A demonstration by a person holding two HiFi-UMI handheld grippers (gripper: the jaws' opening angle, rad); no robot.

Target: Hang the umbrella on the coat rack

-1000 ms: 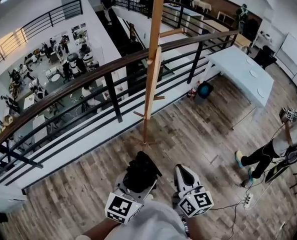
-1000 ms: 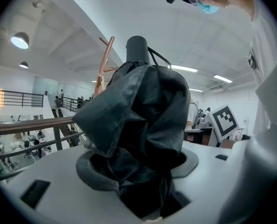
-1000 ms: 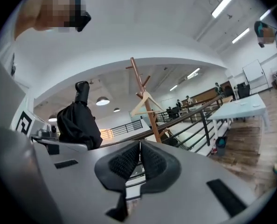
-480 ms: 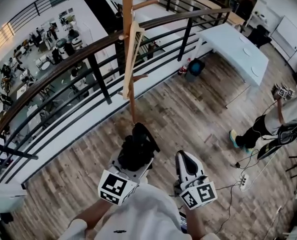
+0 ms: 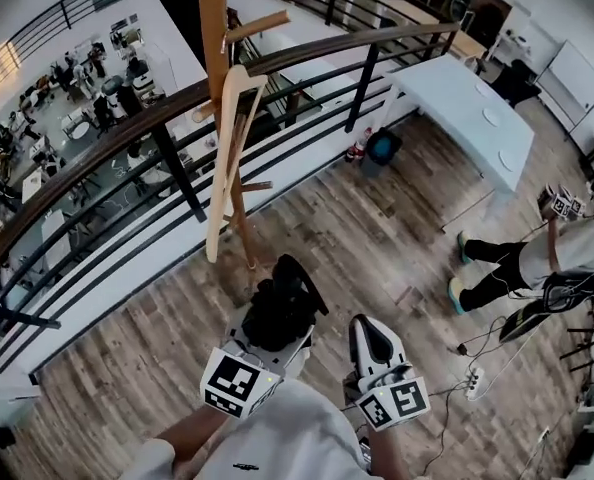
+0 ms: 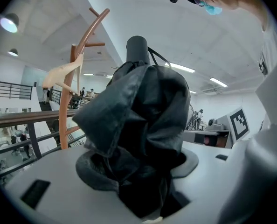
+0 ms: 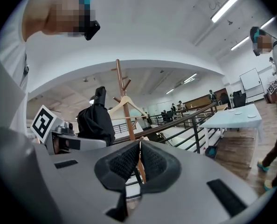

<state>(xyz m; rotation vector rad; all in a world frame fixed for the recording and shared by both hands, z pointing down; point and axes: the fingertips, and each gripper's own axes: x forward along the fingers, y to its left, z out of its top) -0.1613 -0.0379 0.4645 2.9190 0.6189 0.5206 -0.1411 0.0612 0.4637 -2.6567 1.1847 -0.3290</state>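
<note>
The wood floor [image 5: 377, 238] is wide and open, so there is lots of room to walk up. A long dark railing [image 5: 317, 48] runs along its edge, and past it there is a big drop to a lower floor, so nothing should swing out that way. A white bench [image 5: 467, 108] and a person [image 5: 567, 253] are well apart on the right. The tall coat rack [image 5: 213, 18] stands just beside the railing. A pale hanger [image 5: 225, 158] hangs down one side of it, so that side is busy, but a short peg [image 5: 257, 25] higher up looks free. The umbrella [image 5: 289, 293] is black and folded up. It is held near the rack, not on it yet. It looks light, soft and floppy, with a stiff end on top. The left tongs [image 5: 273, 330] squeeze its bunched middle, which seems a good place to hold. The right tongs [image 7: 139, 161] are pressed together with nothing in them. A thin cord near the top may be what goes over the peg.
</note>
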